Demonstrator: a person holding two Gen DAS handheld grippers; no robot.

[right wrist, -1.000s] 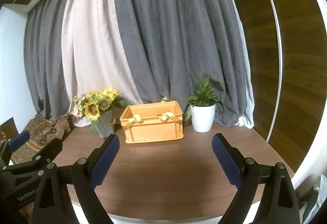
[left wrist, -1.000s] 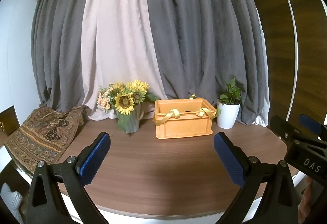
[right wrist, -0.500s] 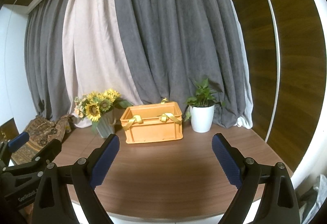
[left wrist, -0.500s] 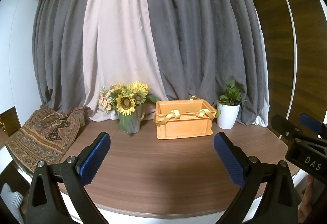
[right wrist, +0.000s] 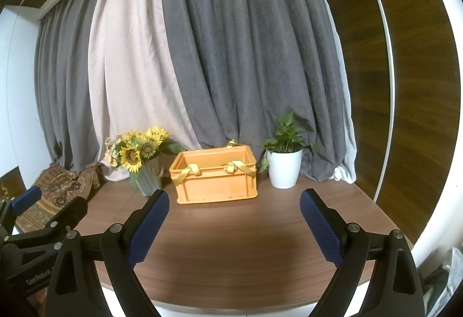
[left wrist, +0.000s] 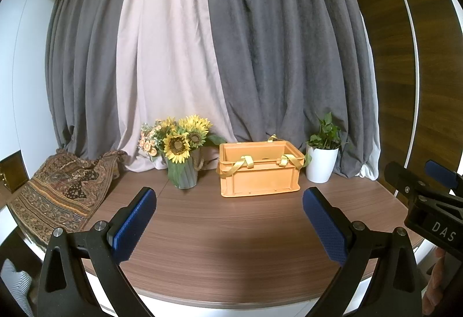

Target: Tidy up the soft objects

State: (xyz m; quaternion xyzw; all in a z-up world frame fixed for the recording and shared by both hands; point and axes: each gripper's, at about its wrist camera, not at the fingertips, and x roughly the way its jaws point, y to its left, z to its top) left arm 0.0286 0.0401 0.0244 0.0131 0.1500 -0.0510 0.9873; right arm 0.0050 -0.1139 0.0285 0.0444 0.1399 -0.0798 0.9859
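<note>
A patterned brown cloth (left wrist: 62, 198) lies draped over the table's far left edge; it also shows in the right wrist view (right wrist: 60, 189). An orange crate (left wrist: 259, 172) with yellow ribbon handles stands at the back middle of the table, also in the right wrist view (right wrist: 215, 178). My left gripper (left wrist: 228, 223) is open and empty above the table's front. My right gripper (right wrist: 234, 225) is open and empty beside it, to its right. Both are well short of the crate and the cloth.
A vase of sunflowers (left wrist: 181, 156) stands left of the crate. A white potted plant (left wrist: 322, 160) stands right of it. Grey and pale curtains (left wrist: 231, 56) hang behind the round wooden table (left wrist: 231, 238). A wood-panelled wall (right wrist: 419, 85) is at the right.
Both grippers have risen very slightly; the scene sits a little lower in view. Nothing on the table has moved.
</note>
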